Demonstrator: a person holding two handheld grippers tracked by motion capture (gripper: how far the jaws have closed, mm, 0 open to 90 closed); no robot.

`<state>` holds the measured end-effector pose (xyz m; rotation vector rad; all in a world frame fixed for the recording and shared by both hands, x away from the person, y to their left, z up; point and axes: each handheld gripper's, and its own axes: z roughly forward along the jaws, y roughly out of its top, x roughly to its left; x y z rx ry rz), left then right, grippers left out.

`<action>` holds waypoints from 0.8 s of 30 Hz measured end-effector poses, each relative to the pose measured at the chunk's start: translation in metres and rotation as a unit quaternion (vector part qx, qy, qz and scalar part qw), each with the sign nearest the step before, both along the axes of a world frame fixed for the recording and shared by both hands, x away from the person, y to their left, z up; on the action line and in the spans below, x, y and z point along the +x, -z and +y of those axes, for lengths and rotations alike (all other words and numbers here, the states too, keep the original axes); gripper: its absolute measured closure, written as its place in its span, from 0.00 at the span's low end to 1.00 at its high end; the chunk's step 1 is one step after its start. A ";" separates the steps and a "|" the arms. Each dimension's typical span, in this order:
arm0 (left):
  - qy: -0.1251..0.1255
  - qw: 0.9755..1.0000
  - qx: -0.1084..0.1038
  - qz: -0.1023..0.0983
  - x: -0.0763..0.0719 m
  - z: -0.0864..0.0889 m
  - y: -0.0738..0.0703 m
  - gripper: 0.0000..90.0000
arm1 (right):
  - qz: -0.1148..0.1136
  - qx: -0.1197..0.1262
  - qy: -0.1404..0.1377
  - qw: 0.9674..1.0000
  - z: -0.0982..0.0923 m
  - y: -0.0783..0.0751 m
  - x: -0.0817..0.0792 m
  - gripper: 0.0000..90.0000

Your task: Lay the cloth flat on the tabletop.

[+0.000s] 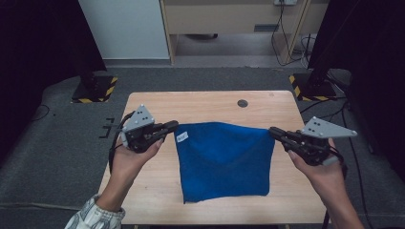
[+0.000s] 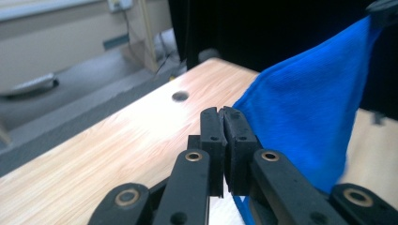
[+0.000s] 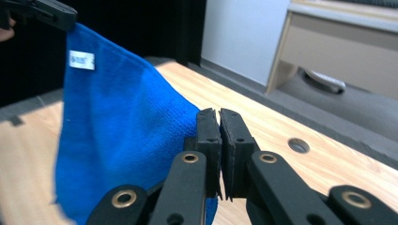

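A blue cloth (image 1: 224, 160) hangs stretched between my two grippers above the wooden table (image 1: 210, 102), its lower edge resting on the tabletop. My left gripper (image 1: 173, 126) is shut on the cloth's upper left corner, near a small white label (image 1: 181, 138). My right gripper (image 1: 273, 130) is shut on the upper right corner. In the left gripper view the jaws (image 2: 221, 115) are pressed together with the blue cloth (image 2: 305, 108) running off to the right. In the right gripper view the shut jaws (image 3: 219, 117) pinch the cloth (image 3: 117, 131), whose label (image 3: 81, 60) faces me.
A round hole (image 1: 242, 103) sits in the table near its far edge. Grey carpet surrounds the table, with yellow-and-black striped stand bases (image 1: 94, 89) at far left and far right (image 1: 313, 88). A wooden cabinet (image 1: 229, 19) and cables stand behind.
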<state>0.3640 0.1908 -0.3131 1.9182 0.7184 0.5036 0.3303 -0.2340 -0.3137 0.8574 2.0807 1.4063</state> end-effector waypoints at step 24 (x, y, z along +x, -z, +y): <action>-0.020 0.998 0.047 0.045 0.057 -0.036 0.048 0.98 | 0.078 -0.031 0.051 0.995 -0.010 0.069 0.058 0.97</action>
